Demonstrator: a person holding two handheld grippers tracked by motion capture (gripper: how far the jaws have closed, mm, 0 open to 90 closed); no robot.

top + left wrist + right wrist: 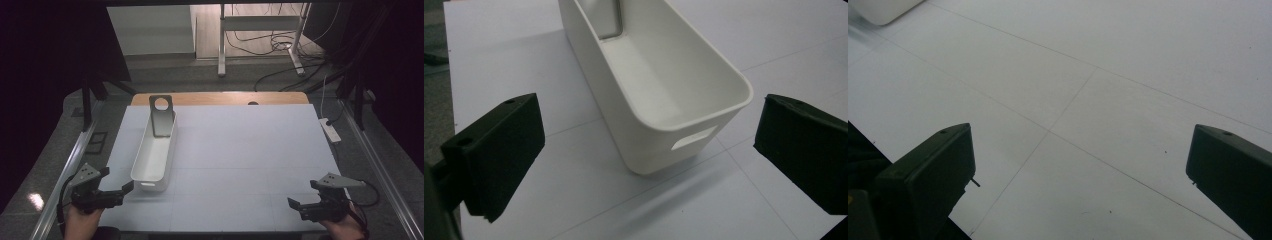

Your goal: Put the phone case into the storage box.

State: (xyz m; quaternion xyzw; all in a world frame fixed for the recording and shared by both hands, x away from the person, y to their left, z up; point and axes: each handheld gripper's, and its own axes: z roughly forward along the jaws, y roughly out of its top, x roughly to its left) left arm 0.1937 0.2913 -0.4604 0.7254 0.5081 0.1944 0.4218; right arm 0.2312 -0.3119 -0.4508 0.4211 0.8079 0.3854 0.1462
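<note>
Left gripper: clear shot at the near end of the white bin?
Probably yes. The left gripper is open and faces the white bin, whose near end sits between its jaws, with only bare table between them.

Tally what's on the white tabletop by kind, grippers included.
White plastic bin: 1
Grey metal plate with a round hole, leaning in the bin's far end: 1
Handheld grippers: 2, left gripper and right gripper, both open and holding nothing
Total: 4
</note>
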